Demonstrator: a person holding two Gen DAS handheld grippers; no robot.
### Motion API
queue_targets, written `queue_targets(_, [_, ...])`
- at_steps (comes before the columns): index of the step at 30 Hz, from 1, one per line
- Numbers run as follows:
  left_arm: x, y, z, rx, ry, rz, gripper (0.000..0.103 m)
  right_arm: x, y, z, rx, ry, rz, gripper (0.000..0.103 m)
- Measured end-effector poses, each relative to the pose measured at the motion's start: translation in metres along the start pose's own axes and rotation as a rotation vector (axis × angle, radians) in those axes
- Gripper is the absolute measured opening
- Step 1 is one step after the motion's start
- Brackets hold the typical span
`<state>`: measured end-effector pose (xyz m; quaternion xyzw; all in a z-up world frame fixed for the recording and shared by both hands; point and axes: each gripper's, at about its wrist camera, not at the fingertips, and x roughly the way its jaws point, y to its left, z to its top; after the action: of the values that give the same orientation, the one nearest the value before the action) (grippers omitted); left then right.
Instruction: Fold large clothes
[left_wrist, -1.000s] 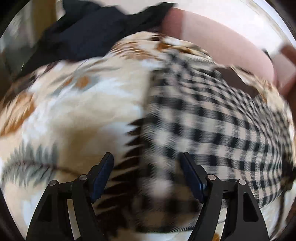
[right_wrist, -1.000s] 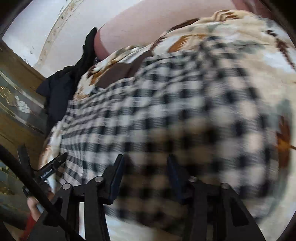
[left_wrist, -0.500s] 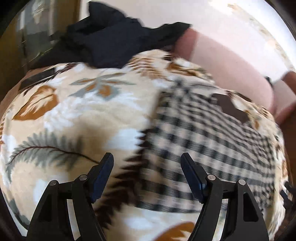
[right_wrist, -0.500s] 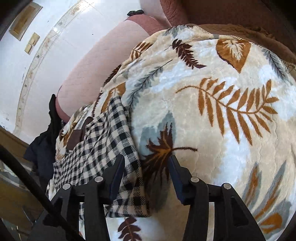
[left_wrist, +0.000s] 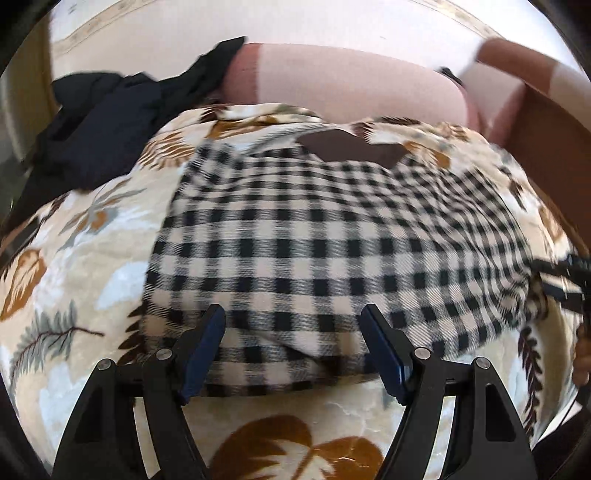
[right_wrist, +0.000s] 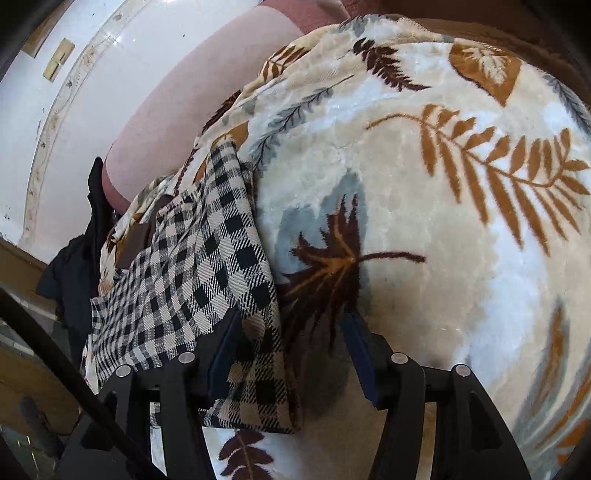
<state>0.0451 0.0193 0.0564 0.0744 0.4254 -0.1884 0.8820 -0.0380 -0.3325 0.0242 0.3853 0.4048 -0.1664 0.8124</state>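
A black-and-cream checked garment (left_wrist: 314, 236) lies spread on a leaf-patterned blanket (left_wrist: 74, 266). In the left wrist view my left gripper (left_wrist: 293, 343) hangs open over the garment's near edge, and the cloth lies loose between its fingers. At the far right of that view the tip of the right gripper (left_wrist: 569, 280) shows beside the garment's right side. In the right wrist view my right gripper (right_wrist: 291, 347) is opening. The checked garment's (right_wrist: 207, 280) folded right edge lies just inside the left finger (right_wrist: 225, 350), and the pads do not press on it.
A dark garment (left_wrist: 103, 136) is heaped at the back left of the blanket. A pink bolster (left_wrist: 332, 85) runs along the white wall behind. A brown wooden board (left_wrist: 546, 147) rises at the right. The blanket (right_wrist: 443, 221) stretches bare to the right of the checked garment.
The left gripper has shifted from the garment's left edge to the middle of its near edge. The right gripper's jaws have widened and it has swung to the garment's right edge.
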Motion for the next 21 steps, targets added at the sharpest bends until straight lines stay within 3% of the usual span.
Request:
queue_targets(2, [0.001,-0.001,0.001,0.021,-0.004,0.001,0.075,0.003,0.003,0.001,-0.010,-0.002,0.003,0.065])
queue_targets(4, [0.000,0.012,0.005,-0.027,-0.010,0.008,0.075,0.006,0.006,0.004,-0.008,-0.004,0.006,0.065])
queue_targets(10, [0.005,0.104,0.018,-0.313,0.013,0.034,0.075,-0.007,0.038,0.009,-0.070,-0.111,-0.010,0.065])
queue_targets(12, [0.011,0.128,0.024,-0.362,0.039,0.033,0.075,-0.015,0.070,0.005,-0.168,-0.161,-0.020,0.065])
queue_targets(15, [0.030,0.151,0.044,-0.352,0.112,-0.014,0.075,-0.016,0.125,-0.014,-0.345,-0.185,0.016,0.065])
queue_targets(18, [0.046,0.166,0.060,-0.351,0.102,-0.043,0.075,-0.002,0.188,-0.056,-0.572,-0.143,0.076,0.065])
queue_targets(21, [0.071,0.177,0.070,-0.382,0.143,-0.162,0.075,0.021,0.247,-0.115,-0.820,-0.069,0.125,0.065])
